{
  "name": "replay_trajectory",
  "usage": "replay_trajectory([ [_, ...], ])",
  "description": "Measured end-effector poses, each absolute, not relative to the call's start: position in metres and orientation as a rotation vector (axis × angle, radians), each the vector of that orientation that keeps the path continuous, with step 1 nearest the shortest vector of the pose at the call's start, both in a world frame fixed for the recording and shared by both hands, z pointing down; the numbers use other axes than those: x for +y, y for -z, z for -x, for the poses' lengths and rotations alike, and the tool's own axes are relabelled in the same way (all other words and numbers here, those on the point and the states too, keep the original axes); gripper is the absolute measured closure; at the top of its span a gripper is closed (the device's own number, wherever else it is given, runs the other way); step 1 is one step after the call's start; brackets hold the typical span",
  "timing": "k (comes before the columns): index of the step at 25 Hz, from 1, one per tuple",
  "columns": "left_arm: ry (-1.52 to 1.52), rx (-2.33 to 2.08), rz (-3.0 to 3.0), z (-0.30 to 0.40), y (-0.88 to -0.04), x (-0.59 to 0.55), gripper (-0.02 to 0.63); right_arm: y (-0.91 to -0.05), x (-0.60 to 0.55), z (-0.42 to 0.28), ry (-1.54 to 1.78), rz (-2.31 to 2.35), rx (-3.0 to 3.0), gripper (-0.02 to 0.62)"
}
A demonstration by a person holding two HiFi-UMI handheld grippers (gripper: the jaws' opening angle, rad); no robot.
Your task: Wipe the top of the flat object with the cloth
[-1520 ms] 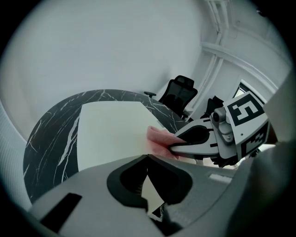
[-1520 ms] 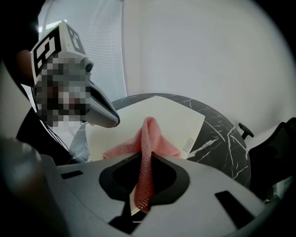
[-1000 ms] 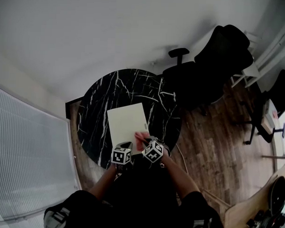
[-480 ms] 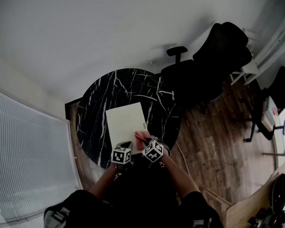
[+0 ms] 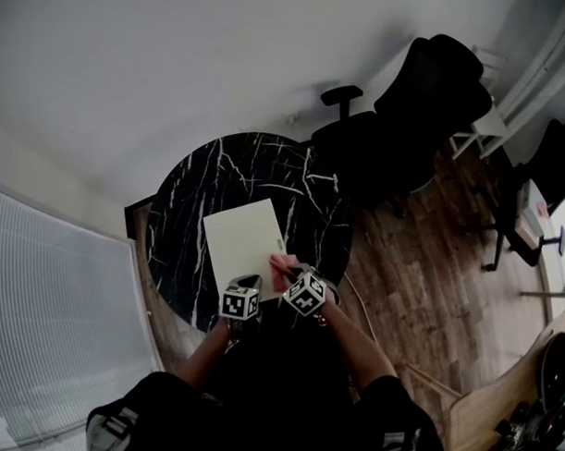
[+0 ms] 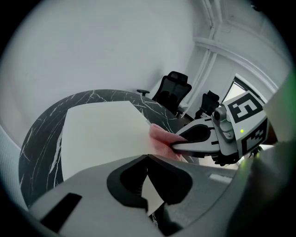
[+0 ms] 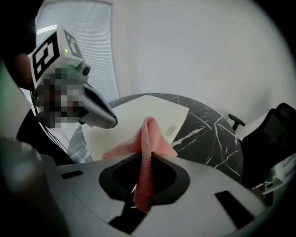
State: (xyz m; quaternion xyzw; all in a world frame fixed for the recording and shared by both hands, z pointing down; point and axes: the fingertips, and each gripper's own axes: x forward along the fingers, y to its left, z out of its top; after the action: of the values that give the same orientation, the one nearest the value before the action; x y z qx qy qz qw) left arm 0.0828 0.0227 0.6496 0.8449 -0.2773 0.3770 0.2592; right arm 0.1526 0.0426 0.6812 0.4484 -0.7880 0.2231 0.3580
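A cream flat board [image 5: 237,241] lies on the round black marble table [image 5: 186,207]. At the board's near edge, my left gripper [image 5: 247,286] is shut on a cream sliver of the board [image 6: 149,200] that shows between its jaws. My right gripper [image 5: 294,275] is shut on the pink cloth [image 5: 282,265], which rests on the board's near right corner. In the right gripper view the cloth [image 7: 147,141] runs from the jaws forward onto the board [image 7: 138,115]. The left gripper view shows the right gripper [image 6: 203,139] with the cloth [image 6: 162,135] beside the board.
Black office chairs [image 5: 426,95] stand past the table's far right side on the wooden floor [image 5: 420,271]. White blinds [image 5: 57,323] cover the left. A small pale label [image 7: 171,130] lies at the board's right edge. The person's arms [image 5: 352,347] reach in from below.
The head view has shifted a little. Both grippers and the cloth keep nearly the same place at the board's near edge.
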Motion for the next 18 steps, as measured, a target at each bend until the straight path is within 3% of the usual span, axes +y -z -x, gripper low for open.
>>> replay_trajectory([
  [12,-0.976,-0.804,-2.320,-0.099,-0.635,0.018,0.606,-0.652,0.031,-0.184,-0.621,-1.315,-2.096,0.568],
  [18,-0.941,-0.886,-2.253,-0.086,-0.635,0.033,0.606,-0.645,0.036,-0.162,-0.767,-1.336,-2.201,0.568],
])
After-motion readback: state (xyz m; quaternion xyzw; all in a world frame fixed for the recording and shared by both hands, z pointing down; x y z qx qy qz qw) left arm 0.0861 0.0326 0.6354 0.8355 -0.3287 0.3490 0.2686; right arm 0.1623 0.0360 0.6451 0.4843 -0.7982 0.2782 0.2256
